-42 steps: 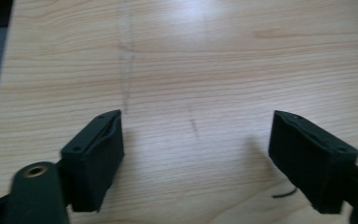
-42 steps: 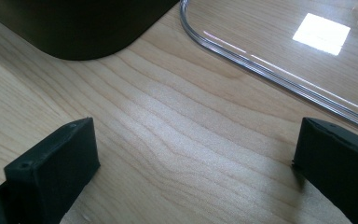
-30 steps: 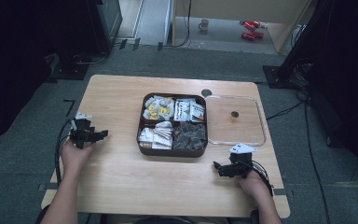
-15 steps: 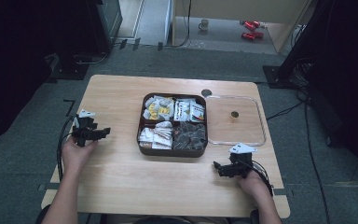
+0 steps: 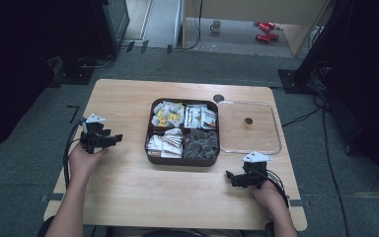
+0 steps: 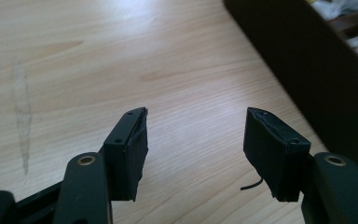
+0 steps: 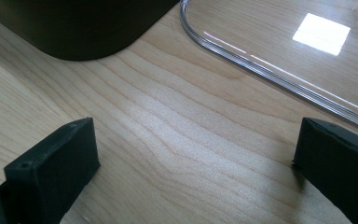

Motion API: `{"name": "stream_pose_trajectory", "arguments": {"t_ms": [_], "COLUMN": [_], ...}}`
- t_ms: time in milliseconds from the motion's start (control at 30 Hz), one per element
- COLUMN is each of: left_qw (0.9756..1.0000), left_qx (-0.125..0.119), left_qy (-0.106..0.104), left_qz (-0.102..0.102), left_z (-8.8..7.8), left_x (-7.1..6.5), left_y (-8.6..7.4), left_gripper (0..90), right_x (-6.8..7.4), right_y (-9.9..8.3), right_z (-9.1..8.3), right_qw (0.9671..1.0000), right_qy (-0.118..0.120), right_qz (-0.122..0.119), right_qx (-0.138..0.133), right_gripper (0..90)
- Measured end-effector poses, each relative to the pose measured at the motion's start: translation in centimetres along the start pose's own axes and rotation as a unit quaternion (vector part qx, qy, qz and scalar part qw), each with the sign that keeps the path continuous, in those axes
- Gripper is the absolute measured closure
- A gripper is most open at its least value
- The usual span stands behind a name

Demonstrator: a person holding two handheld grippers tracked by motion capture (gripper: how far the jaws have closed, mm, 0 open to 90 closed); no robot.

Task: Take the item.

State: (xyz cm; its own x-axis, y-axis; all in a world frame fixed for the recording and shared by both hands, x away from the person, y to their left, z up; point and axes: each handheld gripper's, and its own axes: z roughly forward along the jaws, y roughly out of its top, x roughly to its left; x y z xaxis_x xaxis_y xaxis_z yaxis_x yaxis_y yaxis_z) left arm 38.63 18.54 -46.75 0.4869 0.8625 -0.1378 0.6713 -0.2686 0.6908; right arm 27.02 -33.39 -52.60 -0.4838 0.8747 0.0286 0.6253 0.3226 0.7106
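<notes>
The right gripper [image 5: 233, 177] sat just in front of the brown box [image 5: 183, 159], jaws wide apart with nothing between them. Left of the box, the left gripper [image 5: 114, 138] had been closing its empty jaws, still apart. Right of the box lay the clear lid [image 5: 274, 129].

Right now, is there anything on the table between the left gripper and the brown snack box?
No. In the high view, only bare wooden table lies between the left gripper and the brown snack box; nothing sits between its open jaws.
</notes>
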Motion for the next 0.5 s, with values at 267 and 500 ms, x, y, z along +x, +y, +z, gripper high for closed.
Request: {"name": "stream_pose_trajectory", "arguments": {"t_ms": [267,500], "left_qw": [0.9996,0.9987], "left_qx": [-0.011,-0.008], "left_qy": [-0.008,-0.024], "left_qz": [0.025,0.045], "left_z": [-0.2,-0.3], "left_x": [-1.5,-2.3], "left_y": [1.0,2.0], "left_gripper": [39.8,41.2], "right_x": [0.0,0.0], "right_y": [0.0,0.0], "right_z": [0.0,0.0], "right_qw": [1.0000,1.0000], "right_qy": [0.000,0.000], "right_qz": [0.000,0.002], "right_qx": [0.000,0.001], "right_gripper": [0.0,0.0]}}
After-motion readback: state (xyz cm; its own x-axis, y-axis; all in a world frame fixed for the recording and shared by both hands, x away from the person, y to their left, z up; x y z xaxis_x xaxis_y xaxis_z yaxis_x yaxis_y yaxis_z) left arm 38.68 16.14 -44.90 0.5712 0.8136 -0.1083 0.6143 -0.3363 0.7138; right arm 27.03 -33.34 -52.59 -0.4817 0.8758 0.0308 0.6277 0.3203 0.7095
